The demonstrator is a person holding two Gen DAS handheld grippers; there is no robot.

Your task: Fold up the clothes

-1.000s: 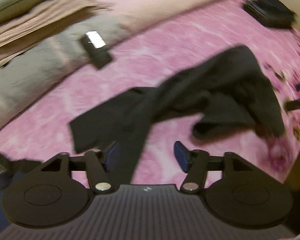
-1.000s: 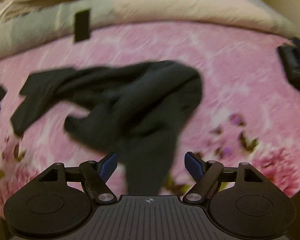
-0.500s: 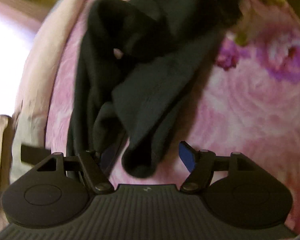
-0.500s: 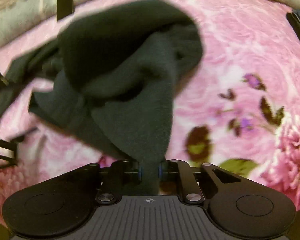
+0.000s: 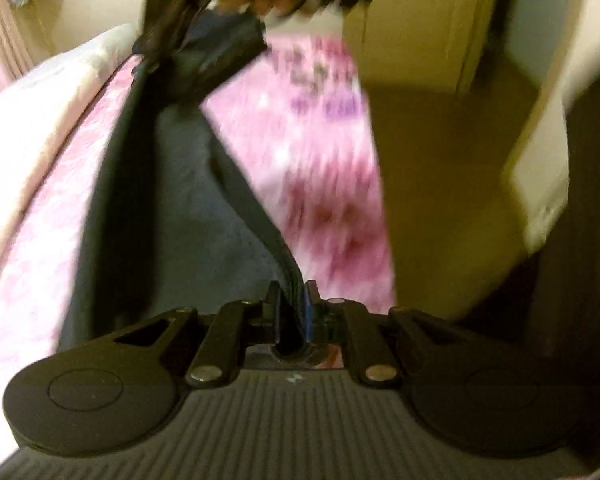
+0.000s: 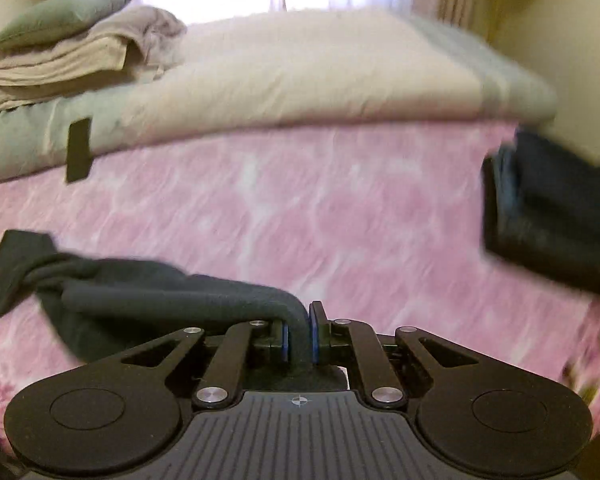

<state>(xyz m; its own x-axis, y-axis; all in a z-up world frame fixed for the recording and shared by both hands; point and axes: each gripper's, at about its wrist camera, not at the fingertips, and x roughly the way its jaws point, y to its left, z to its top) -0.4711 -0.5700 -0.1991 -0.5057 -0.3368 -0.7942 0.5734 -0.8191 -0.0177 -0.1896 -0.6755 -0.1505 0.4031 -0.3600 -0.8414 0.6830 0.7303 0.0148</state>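
A dark charcoal garment [image 5: 172,200] hangs stretched over the pink flowered bedspread [image 5: 300,168]. My left gripper [image 5: 292,304] pinches one edge of it, its jaws just closing onto the cloth. The fabric runs up to a blurred hand and the other gripper [image 5: 168,36] at the top of the left wrist view. In the right wrist view my right gripper [image 6: 298,332] is shut on a rolled edge of the garment [image 6: 140,292], which trails left across the bedspread [image 6: 300,208].
A folded dark stack [image 6: 548,208] lies at the bed's right. A beige duvet [image 6: 300,72], folded blankets [image 6: 80,52], a green pillow [image 6: 60,12] and a black flat object [image 6: 79,150] sit at the back. Brown floor [image 5: 420,160] borders the bed.
Both grippers went from open over the crumpled garment to shut on its edges, the right first. The garment is now lifted and pulled out between them, and both views have swung round.
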